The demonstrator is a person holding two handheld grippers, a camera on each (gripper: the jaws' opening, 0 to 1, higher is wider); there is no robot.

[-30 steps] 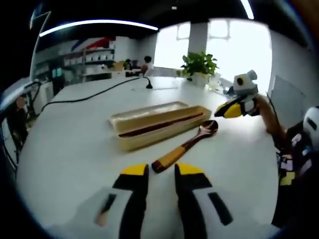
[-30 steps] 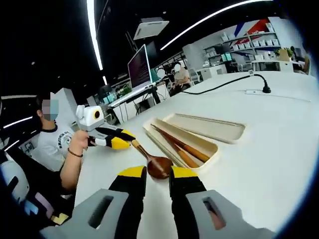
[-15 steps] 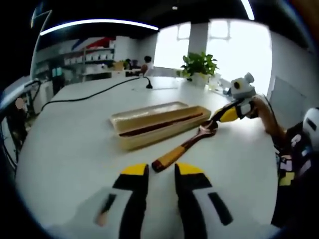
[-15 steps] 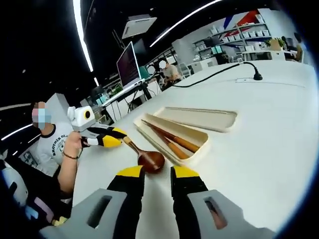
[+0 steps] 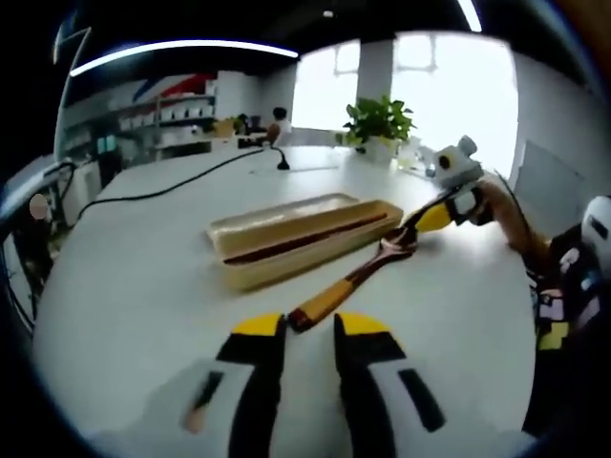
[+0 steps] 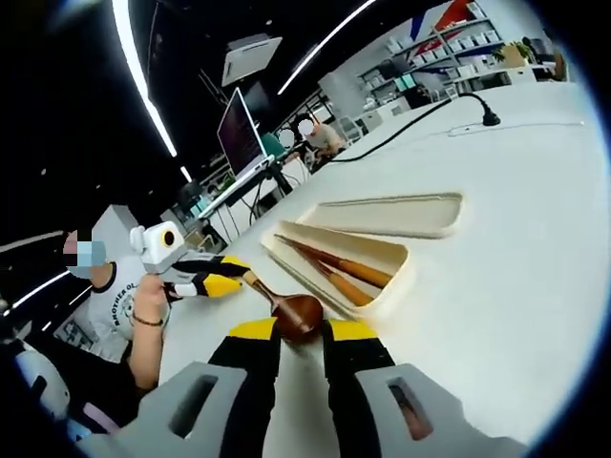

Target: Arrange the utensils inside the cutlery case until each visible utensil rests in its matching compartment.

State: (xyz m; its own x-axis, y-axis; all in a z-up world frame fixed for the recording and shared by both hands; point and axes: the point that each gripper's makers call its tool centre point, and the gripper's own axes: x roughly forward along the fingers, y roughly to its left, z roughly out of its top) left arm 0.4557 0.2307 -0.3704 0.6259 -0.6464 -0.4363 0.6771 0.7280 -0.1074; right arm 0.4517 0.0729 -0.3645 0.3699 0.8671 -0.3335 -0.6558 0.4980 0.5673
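Wooden spoon (image 5: 355,278) is seen lying flat on the white table (image 5: 143,248), outside the cutlery case (image 5: 296,239) and just beside its long wall. Long axis is roughly parallel to the case, slightly skewed: handle end toward the left gripper (image 5: 307,329), bowl end toward the right gripper (image 6: 300,332).

In the left gripper view the handle tip is sited just ahead of the fingers (image 5: 258,327), on their centreline. Fingers are held narrowly apart, nothing gripped; handle not yet between them.

In the right gripper view the spoon (image 6: 286,307) bowl is placed right at the fingertips (image 6: 254,330), between or just above the two yellow tips. Contact cannot be told from this angle; gap is narrow, no firm clamp visible. Left gripper (image 6: 212,279) is seen across the table at the handle end.

Case (image 6: 348,272) is open, with the lid (image 6: 396,214) lying alongside near the table's middle. Two wooden chopsticks (image 6: 334,269) are already laid lengthwise in the case; remaining room beside them is presumably meant for the spoon.

Judgement: spoon is the only utensil left out. Both grippers are about equally close, one per end. Next move hinges on a short sideways lift over the near case wall, with the spoon kept parallel to the chopsticks.
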